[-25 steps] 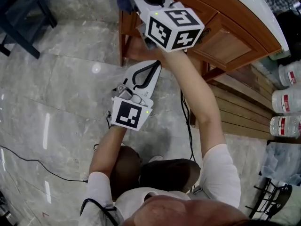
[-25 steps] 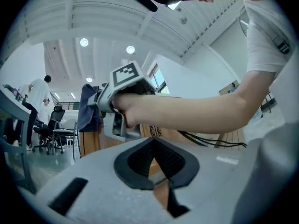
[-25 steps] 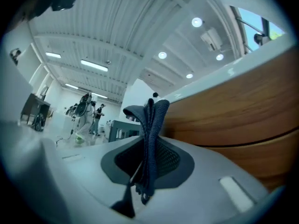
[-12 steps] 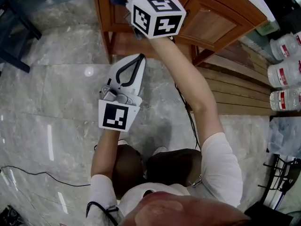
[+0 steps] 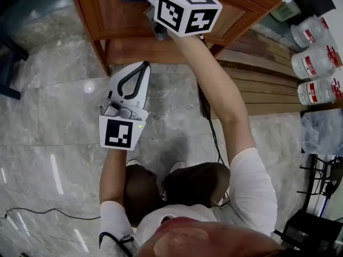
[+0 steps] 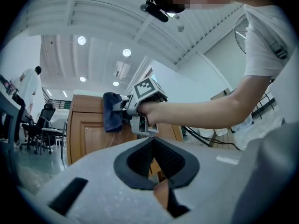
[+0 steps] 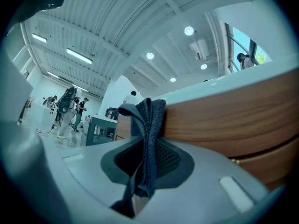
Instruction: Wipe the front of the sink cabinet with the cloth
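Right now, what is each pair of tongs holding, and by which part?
Right tongs: shut on the dark blue cloth, pinched along a bunched fold. Left tongs: shut, holding nothing.

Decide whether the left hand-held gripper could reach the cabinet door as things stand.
Probably yes. The left hand-held gripper, shut and empty, points toward the cabinet door with only open space between. The right arm and the cloth sit higher, seemingly out of its path.

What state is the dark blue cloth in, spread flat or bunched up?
Bunched up. The dark blue cloth stands in upright folds, pinched in the shut jaws of the right gripper, by the brown wooden cabinet front.
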The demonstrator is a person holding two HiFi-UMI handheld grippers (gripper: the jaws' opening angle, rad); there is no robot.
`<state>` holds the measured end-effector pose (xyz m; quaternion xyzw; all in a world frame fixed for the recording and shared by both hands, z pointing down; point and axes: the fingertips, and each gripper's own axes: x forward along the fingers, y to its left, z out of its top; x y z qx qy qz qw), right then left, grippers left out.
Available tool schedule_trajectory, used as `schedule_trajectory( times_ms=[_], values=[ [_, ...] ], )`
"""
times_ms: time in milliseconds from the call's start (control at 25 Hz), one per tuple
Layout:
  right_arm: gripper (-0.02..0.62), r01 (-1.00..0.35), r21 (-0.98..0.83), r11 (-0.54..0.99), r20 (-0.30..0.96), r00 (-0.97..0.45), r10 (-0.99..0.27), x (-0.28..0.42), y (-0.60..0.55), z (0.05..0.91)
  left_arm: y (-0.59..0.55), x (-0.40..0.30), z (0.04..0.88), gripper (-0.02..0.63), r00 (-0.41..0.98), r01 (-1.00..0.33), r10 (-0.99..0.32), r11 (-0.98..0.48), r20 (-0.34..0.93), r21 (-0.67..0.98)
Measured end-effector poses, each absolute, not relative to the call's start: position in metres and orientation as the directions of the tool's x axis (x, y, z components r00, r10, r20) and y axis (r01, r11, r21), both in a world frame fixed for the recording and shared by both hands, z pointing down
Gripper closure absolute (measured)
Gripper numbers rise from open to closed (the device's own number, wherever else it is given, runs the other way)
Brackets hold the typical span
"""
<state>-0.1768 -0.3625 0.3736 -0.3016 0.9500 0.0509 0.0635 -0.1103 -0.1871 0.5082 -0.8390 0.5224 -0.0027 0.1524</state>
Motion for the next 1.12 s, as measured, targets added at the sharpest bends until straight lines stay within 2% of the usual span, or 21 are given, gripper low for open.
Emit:
schedule_trajectory(
  times_ms=[320,560,840,1120],
  values=[
    [0.528,-0.655,0.024,0.756,-0.192,-0.745,-0.639,-0.112,-0.374,0.369,-0.184,-0.109,0.508,0.606,0.463,-0.88,-0.873,-0.431,-0.156,-0.201],
    [0.523,-0.72,0.128,0.682,-0.15,-0.694,-0.705,-0.059,-0.389,0.379,-0.187,-0.115,0.515,0.606,0.457,-0.888,-0.877,-0.44,-0.152,-0.131],
    [0.518,-0.78,0.097,0.619,-0.167,-0.626,-0.762,0.0,-0.4,0.376,-0.185,-0.109,0.518,0.606,0.48,-0.873,-0.867,-0.458,-0.131,-0.167],
    [0.517,-0.839,0.171,0.517,-0.147,-0.541,-0.828,0.068,-0.411,0.385,-0.182,-0.112,0.517,0.606,0.486,-0.869,-0.864,-0.462,-0.131,-0.175]
  ],
)
